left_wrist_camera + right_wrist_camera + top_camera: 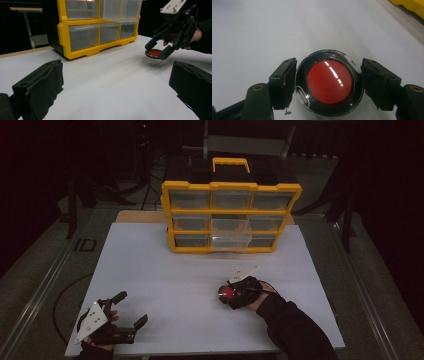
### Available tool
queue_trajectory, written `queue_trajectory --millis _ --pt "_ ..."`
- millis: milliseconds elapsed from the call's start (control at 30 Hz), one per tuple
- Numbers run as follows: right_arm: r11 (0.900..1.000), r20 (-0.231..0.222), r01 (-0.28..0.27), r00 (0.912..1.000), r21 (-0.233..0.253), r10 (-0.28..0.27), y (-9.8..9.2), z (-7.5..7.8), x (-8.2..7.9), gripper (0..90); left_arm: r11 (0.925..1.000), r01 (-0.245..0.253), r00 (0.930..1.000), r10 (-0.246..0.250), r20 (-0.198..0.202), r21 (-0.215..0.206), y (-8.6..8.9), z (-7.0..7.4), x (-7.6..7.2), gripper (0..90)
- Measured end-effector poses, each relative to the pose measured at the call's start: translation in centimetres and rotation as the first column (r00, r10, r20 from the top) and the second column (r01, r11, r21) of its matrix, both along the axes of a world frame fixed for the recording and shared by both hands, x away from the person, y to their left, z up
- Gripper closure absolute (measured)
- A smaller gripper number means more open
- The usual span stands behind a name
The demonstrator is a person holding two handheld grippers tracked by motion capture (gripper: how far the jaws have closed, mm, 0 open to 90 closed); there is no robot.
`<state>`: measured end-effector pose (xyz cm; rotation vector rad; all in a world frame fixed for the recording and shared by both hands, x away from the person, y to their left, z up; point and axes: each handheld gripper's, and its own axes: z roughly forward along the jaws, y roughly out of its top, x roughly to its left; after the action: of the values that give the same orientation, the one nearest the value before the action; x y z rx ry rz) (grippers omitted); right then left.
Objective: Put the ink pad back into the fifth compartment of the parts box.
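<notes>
A round black case with a red centre [329,85] sits between the two jaws of my right gripper [329,82], which press on its rim from either side. In the high view that case [227,293] is at the table's front middle-right, held in my right gripper [226,293]. From the left gripper view the case [153,53] hangs just over the white tabletop in the right gripper [156,51]. My left gripper [132,307] rests at the front left corner, open, with nothing between its jaws [115,80].
A yellow organiser [231,186] with clear drawers stands at the back of the white tabletop [165,270]; one centre drawer [230,234] is pulled out toward me. The organiser [62,37] is ahead of the left gripper. Dark floor and stands surround the table.
</notes>
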<state>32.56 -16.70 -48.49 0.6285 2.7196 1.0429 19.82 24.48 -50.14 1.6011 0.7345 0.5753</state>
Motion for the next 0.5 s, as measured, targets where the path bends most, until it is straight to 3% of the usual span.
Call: queue_trajectory --millis 233,500 --pt "1.0 0.01 0.007 0.9999 0.008 -0.007 -0.6 1.3 -0.2 30.2 1.0 0.0 1.0 0.0 0.0 0.0 0.0 0.0 0.0 0.0" --pt "1.0 0.022 -0.002 0.9998 -0.017 0.003 -1.0 3.2 -0.5 30.2 1.0 0.0 1.0 0.0 -0.001 0.001 0.0 0.0 0.0 0.0"
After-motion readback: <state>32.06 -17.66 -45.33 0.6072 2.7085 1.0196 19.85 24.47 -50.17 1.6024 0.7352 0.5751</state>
